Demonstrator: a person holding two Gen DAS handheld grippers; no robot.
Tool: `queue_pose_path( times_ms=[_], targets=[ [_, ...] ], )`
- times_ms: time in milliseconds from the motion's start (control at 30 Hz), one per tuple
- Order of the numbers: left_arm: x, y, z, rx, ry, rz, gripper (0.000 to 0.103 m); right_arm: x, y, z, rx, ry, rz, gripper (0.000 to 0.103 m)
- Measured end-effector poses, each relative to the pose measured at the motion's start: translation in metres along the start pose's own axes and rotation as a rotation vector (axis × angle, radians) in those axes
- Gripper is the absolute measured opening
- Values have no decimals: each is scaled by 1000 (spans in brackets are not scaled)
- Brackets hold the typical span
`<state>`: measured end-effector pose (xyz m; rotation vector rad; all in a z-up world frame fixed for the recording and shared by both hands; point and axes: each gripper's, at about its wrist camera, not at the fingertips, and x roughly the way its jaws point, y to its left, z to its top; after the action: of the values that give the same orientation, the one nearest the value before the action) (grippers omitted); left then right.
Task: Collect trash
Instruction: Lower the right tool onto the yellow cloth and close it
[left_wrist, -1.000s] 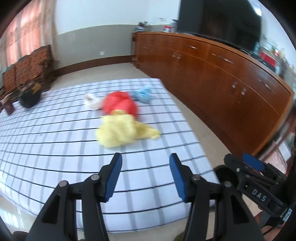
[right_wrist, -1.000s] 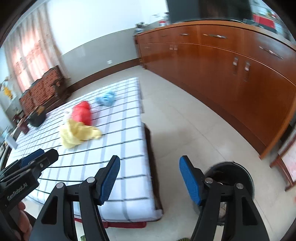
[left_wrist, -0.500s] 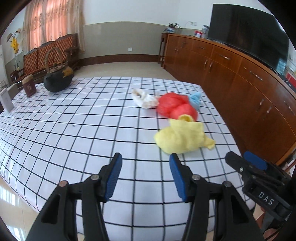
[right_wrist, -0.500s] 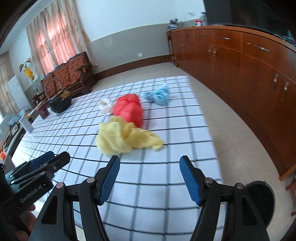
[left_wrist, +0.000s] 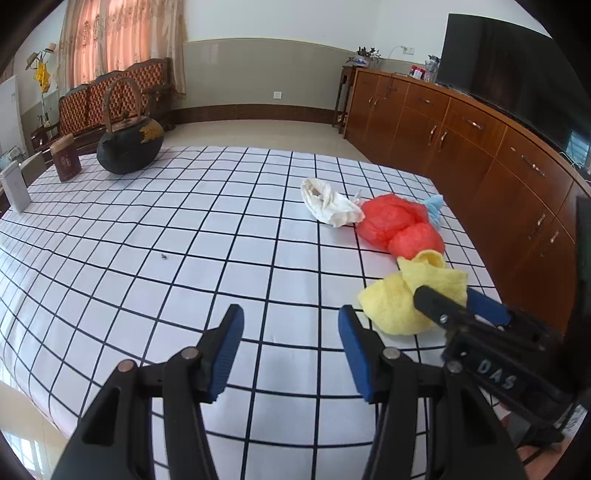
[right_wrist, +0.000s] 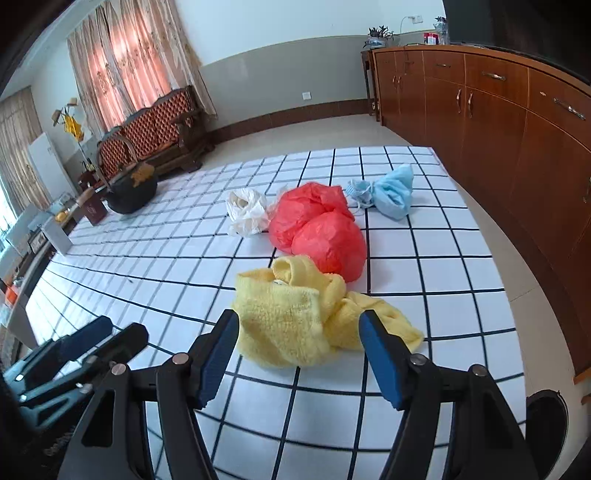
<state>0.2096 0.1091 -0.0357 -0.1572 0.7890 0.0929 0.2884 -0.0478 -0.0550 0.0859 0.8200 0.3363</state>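
Observation:
On the checked tablecloth (right_wrist: 424, 236) lie a yellow cloth (right_wrist: 295, 317), a red plastic bag (right_wrist: 317, 225), a white plastic bag (right_wrist: 247, 210) and a light blue bag (right_wrist: 391, 192). My right gripper (right_wrist: 299, 354) is open and empty, its fingers just short of the yellow cloth on either side. My left gripper (left_wrist: 291, 350) is open and empty over bare tablecloth (left_wrist: 184, 229), left of the yellow cloth (left_wrist: 402, 299). The red bag (left_wrist: 399, 225) and white bag (left_wrist: 328, 203) lie farther off to the right.
A black kettle-shaped pot (left_wrist: 129, 144), a brown box (left_wrist: 66, 158) and a white box (left_wrist: 14, 188) stand at the table's far left. A wooden cabinet (right_wrist: 517, 122) runs along the right. A dark round bin (right_wrist: 546, 421) sits on the floor at the right.
Both grippers have swung left and moved closer over the table. The right gripper has come up to the yellow cloth. Both stay open.

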Motion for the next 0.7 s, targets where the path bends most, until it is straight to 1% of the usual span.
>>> queue_pose_path(
  times_ms=[67, 100, 167, 267, 300, 333, 367, 533, 700],
  targets=[
    [3, 1, 0, -2, 2, -3, 55, 7, -1, -4, -2, 12, 7, 68],
    [3, 0, 0, -2, 3, -4, 55, 9, -3, -5, -2, 15, 14, 56],
    [5, 0, 0, -2, 6, -7, 55, 13, -4, -8, -8, 32, 36, 38],
    [8, 0, 0, -5, 13, -14, 55, 10, -1, -9, -32, 20, 47, 23],
    [8, -2, 0, -5, 13, -17, 55, 7, -1, -10, -37, 12, 51, 19],
    [8, -3, 0, -3, 13, -19, 55, 5, -1, -9, -39, 6, 52, 18],
    [8, -5, 1, 1, 12, -22, 55, 2, -2, -9, -37, 2, 57, 13],
    [5, -16, 1, 17, 9, -36, 55, -17, -10, -10, -18, -27, 75, 11],
    [2, -26, 2, 25, 5, -49, 55, -42, -21, -11, 7, -77, 68, 9]
  ],
)
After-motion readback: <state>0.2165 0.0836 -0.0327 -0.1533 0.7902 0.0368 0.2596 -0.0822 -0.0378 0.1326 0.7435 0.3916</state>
